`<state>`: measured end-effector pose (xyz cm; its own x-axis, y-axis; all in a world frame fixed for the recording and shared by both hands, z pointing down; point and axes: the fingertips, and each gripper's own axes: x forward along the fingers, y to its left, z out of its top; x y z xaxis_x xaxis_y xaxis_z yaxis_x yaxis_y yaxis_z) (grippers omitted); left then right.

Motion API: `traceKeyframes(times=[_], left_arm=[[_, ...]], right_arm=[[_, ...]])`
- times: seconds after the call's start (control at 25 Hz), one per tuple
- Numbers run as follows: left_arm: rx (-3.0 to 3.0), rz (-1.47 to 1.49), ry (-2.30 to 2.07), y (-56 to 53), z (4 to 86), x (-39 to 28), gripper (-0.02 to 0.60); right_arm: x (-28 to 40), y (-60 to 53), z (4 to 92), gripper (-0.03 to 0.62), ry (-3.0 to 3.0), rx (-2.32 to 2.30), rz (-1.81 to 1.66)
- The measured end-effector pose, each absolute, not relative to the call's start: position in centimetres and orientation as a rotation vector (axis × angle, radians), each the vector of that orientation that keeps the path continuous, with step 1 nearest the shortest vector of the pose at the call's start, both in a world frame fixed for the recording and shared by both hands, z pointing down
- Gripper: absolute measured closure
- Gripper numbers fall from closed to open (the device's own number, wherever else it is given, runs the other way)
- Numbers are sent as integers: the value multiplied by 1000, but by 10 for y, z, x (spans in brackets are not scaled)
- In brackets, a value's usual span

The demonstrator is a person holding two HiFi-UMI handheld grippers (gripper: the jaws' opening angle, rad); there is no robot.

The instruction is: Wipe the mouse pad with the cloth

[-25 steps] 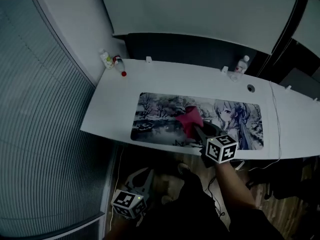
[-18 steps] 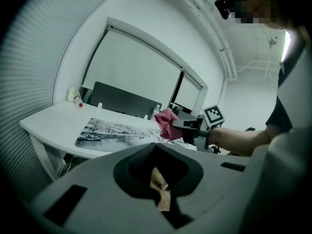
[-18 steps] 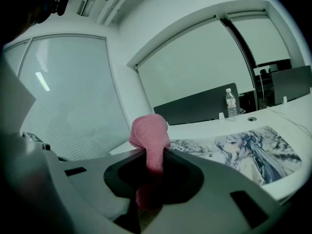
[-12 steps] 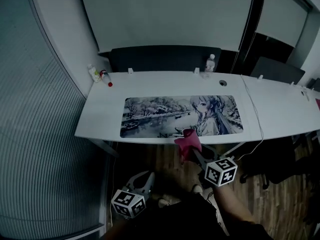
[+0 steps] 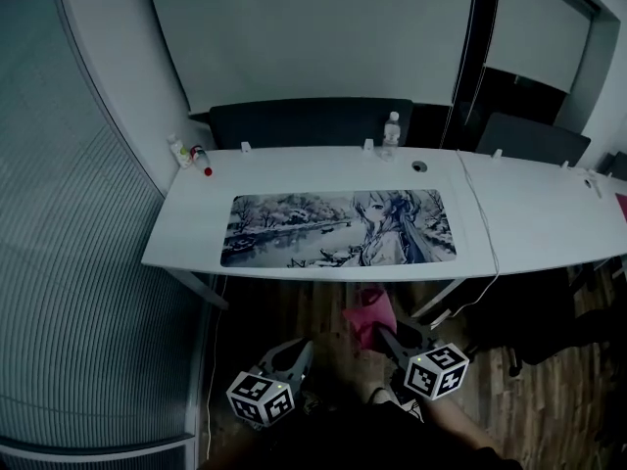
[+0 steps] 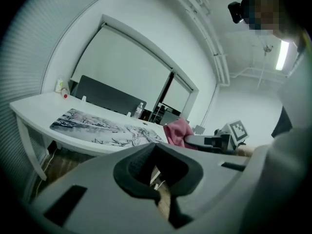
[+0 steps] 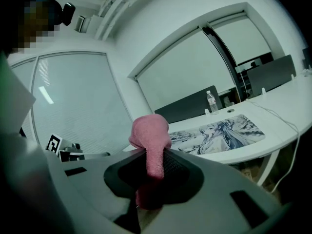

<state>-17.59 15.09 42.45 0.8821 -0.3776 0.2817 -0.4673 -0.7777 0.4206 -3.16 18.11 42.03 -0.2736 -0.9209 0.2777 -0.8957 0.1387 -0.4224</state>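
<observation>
The long printed mouse pad [image 5: 338, 228] lies flat on the white desk [image 5: 196, 228]; it also shows in the left gripper view [image 6: 97, 126] and the right gripper view [image 7: 219, 130]. My right gripper [image 5: 377, 331] is off the desk, below its front edge, shut on a pink cloth [image 5: 367, 313]. The cloth [image 7: 151, 140] bulges up out of the jaws and hangs apart from the pad. My left gripper [image 5: 292, 353] hangs low at the left over the floor, its jaws closed together on nothing [image 6: 157, 189]. From there the cloth [image 6: 176, 130] is visible to the right.
A water bottle [image 5: 391, 130] stands at the desk's back edge, two small bottles [image 5: 186, 153] at its far left corner. A cable [image 5: 480, 233] runs across the desk right of the pad. Dark chairs [image 5: 529, 140] stand behind; wooden floor [image 5: 294, 311] lies under the desk.
The right gripper has drawn the pink cloth off the mouse pad and back over the desk's front edge toward me. The desk now lies farther away. The left gripper stays low.
</observation>
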Motion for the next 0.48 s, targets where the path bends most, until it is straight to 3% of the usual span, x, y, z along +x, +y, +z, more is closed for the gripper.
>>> traceKeyframes(times=[0.48], left_arm=[[2487,231,-658,225,436,-114,577]], right_arm=[[15,262,433,511,2409,-1783,-906]])
